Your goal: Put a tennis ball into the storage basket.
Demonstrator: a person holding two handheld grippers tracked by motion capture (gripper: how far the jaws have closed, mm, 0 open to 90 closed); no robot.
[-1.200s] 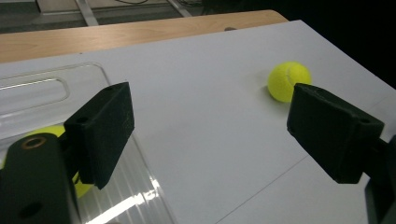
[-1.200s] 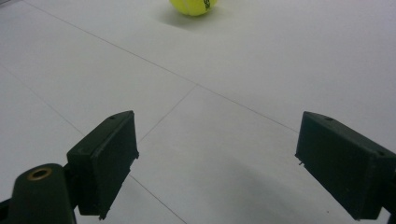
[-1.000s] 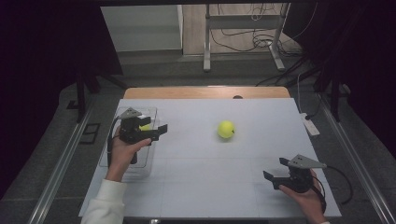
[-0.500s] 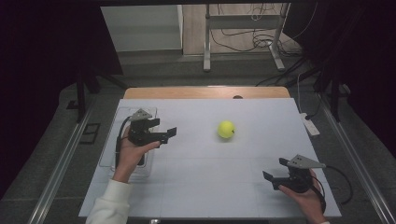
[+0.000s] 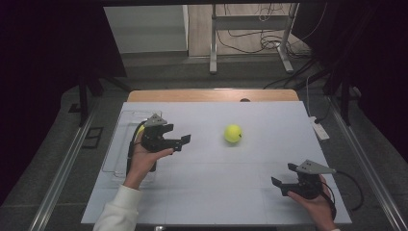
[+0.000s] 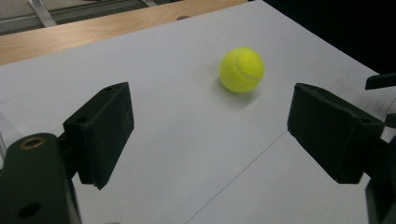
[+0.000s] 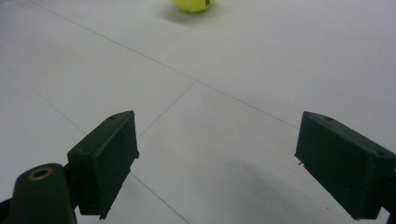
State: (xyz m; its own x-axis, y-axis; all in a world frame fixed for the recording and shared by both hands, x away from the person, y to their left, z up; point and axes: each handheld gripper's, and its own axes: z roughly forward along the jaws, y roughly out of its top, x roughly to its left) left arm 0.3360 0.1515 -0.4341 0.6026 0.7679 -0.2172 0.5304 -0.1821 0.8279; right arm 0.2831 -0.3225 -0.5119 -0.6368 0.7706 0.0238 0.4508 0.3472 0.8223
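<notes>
Nearest us, our right tongs rest low at the bench edge, jaws spread wide and empty. Our left tongs hover farther in, jaws apart with nothing between them, aimed at the tennis ball, which sits alone mid-bench. We should centre the ball between the jaws, go in low, and close gently so it cannot roll away.

A clear plastic tray lies on the white table along its left edge. A strip of bare wood runs along the table's far edge, and a small white device sits at the right edge. Beyond the far edge, a metal stand and loose cables rest on the floor.
</notes>
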